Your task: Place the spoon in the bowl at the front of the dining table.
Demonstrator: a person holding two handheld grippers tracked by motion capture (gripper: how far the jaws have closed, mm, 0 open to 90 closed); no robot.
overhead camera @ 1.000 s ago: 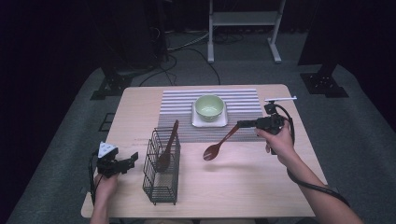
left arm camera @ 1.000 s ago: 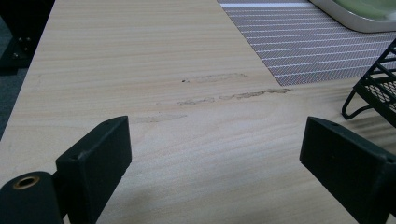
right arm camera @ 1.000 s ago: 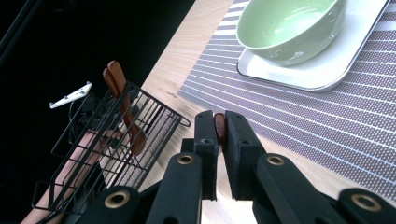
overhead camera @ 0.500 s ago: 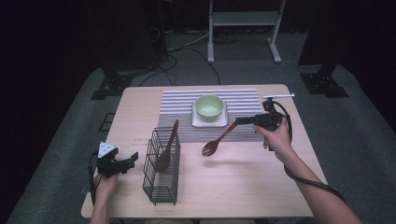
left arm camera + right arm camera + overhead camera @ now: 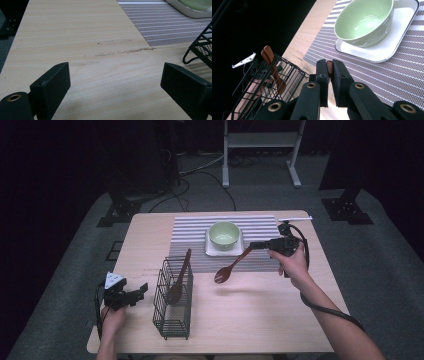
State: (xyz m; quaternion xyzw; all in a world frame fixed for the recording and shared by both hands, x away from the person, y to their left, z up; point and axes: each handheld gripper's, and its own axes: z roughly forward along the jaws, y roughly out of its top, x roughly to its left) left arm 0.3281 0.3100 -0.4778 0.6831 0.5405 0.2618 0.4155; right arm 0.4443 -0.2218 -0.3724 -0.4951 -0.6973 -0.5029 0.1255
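- A wooden spoon is held up over the surface, near the striped mat & green bowl.
- Spoon is judged light, stiff, smooth; best gripped at handle end.
- Right tongs are shut on its handle tip.
- Left tongs are wide open w/ nothing held, beside wire basket.

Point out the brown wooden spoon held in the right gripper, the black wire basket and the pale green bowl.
brown wooden spoon [image 5: 223, 273], high view, its bowl.
black wire basket [image 5: 171, 323], high view, front wall.
pale green bowl [image 5: 362, 23], right gripper view, inner wall.
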